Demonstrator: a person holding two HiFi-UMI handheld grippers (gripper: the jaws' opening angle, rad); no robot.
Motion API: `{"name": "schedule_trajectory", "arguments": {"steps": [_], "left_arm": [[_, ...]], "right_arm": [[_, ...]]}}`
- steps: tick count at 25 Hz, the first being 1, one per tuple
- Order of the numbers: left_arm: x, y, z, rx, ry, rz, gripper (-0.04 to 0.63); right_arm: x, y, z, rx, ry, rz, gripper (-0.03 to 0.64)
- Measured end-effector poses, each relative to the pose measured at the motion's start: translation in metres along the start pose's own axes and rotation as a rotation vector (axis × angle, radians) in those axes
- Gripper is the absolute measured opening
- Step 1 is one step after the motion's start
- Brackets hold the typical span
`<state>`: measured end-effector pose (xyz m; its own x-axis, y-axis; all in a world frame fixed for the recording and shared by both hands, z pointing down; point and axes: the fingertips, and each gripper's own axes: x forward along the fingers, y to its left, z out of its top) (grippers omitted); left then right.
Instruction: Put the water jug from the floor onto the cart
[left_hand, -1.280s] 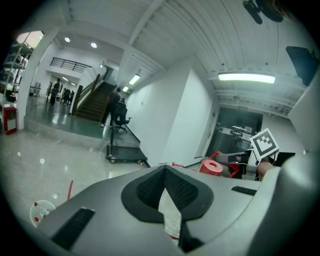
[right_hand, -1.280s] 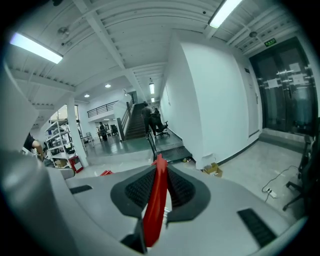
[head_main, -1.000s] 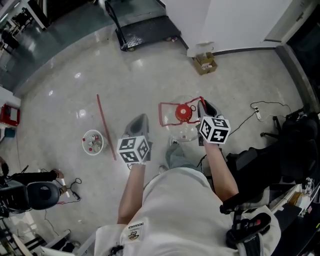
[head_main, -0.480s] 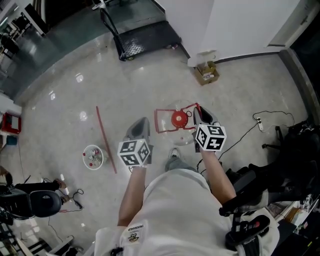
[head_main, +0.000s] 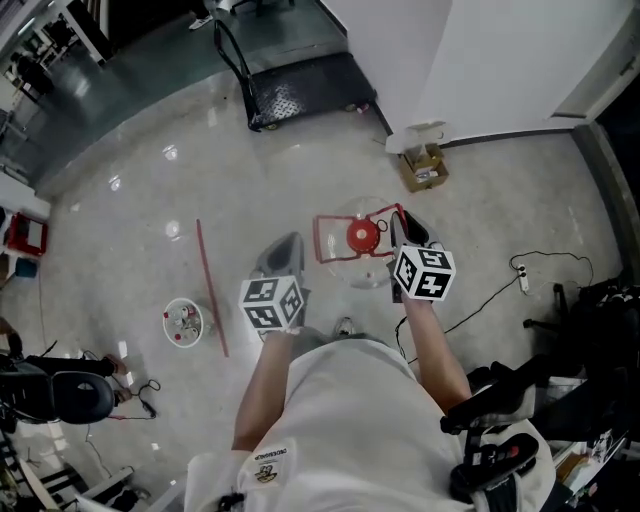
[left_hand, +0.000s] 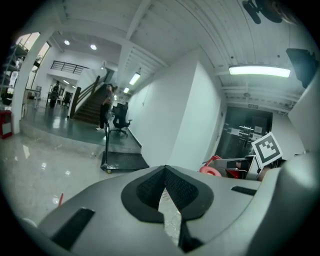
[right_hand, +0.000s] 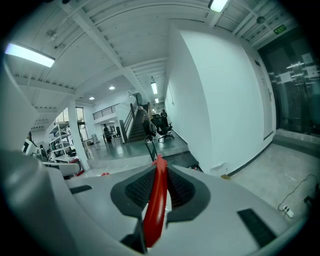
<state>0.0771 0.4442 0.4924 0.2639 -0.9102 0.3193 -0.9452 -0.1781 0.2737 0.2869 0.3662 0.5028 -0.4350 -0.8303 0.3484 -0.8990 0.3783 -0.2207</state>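
Water jug (head_main: 362, 238) held by its handle above the floor, well short of the cart (head_main: 305, 85).
The left gripper (head_main: 285, 245) has its jaws drawn narrow, tips together with nothing between them. Just right of it, the clear, red-capped jug hangs by its red handle (right_hand: 156, 200), which the right gripper (head_main: 405, 222) clamps. The black cart stands well apart, beside the white wall (head_main: 480, 60).

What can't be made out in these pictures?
- Water jug, head view: its clear body fades into the floor, so any water level is unreadable.
- Water jug, right gripper view: only the red handle between the jaws shows; the right gripper hides the rest.
- Round tub, head view: contents too small to name.
- Person near the stairs, left gripper view: too small for detail.
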Motion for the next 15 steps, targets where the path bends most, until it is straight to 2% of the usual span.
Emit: {"name": "schedule_trajectory", "arguments": {"steps": [9, 15], "left_arm": [[0.040, 0.015, 0.022, 0.011, -0.006, 0.000, 0.003], [0.092, 0.028, 0.035, 0.014, 0.008, -0.022, 0.003]], "right_arm": [[0.038, -0.023, 0.007, 0.042, 0.023, -0.013, 0.056], [0.078, -0.041, 0.011, 0.056, 0.044, -0.030, 0.057]]}}
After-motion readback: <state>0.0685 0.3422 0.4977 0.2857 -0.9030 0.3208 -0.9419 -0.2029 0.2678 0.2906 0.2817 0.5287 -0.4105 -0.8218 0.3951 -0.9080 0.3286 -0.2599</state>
